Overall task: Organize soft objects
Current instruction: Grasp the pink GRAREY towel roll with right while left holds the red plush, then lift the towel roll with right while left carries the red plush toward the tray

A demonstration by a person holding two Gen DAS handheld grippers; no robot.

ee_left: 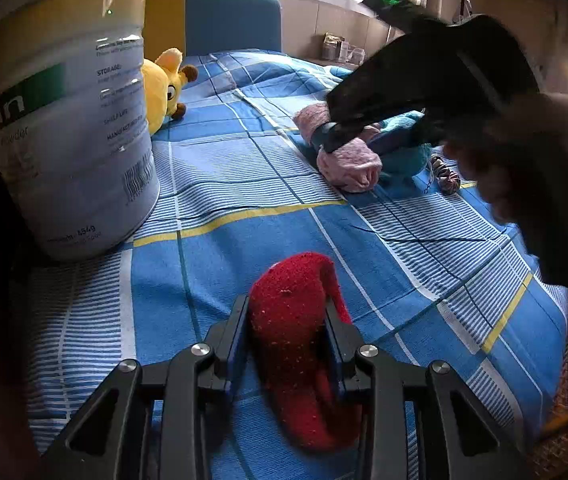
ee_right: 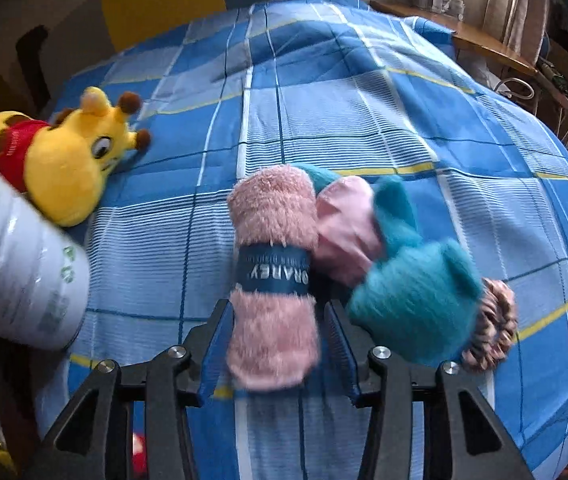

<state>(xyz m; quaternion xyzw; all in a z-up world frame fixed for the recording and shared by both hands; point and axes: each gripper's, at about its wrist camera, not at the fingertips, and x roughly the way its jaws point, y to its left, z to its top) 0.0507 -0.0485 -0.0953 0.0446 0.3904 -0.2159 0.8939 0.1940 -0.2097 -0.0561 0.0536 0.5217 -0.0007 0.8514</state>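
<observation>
A red fuzzy sock (ee_left: 295,280) is pinched between my left gripper's (ee_left: 285,306) fingers, low over the blue checked bedspread (ee_left: 244,184). My right gripper (ee_right: 276,305) straddles a pink rolled towel (ee_right: 272,216) with a dark blue band, its pads against the roll's near end. In the left wrist view the right gripper (ee_left: 335,136) reaches down onto that pink roll (ee_left: 347,164). Against the roll lie a teal plush (ee_right: 411,292), a pale pink cloth (ee_right: 343,224) and a striped scrunchie (ee_right: 491,320).
A tall white powder can (ee_left: 68,120) stands on the bed at the left, with a yellow giraffe plush (ee_right: 68,160) in a red shirt lying behind it. A blue and yellow headboard (ee_left: 228,20) closes the far end. A wooden desk (ee_right: 483,44) stands at the right.
</observation>
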